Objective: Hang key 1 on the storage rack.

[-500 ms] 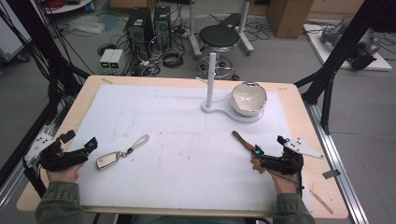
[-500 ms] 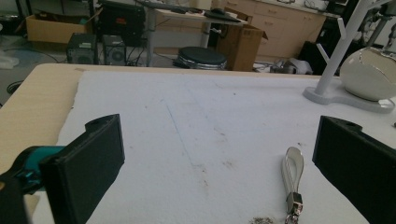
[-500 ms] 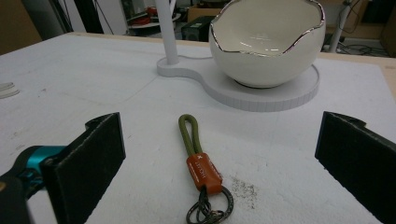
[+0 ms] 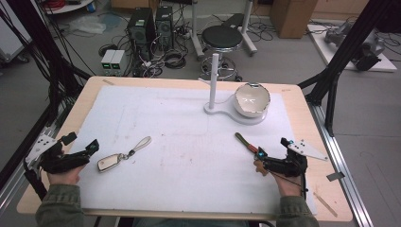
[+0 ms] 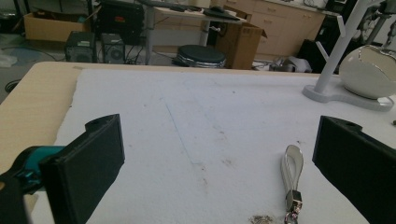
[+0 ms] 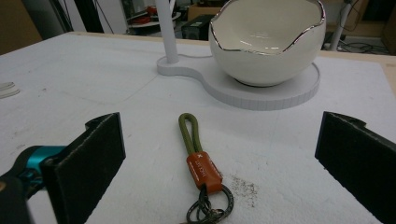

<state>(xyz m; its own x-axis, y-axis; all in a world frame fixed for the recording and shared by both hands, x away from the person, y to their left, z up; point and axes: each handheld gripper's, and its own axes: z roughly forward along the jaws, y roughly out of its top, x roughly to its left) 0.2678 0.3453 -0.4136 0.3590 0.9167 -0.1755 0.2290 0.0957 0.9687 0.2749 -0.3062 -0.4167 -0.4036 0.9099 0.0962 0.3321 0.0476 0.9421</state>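
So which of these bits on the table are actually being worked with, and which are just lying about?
In the job:
left gripper, open, by the silver key fob
right gripper, open, at the green strap keyring

Lying about:
white bowl on its stand
stool and computers behind the table

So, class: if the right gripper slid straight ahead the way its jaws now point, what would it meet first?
Probably the olive keychain, which lies on the white mat between the open jaws of the right gripper. Beyond it in the same line stands the white bowl on its stand base; depth is uncertain.
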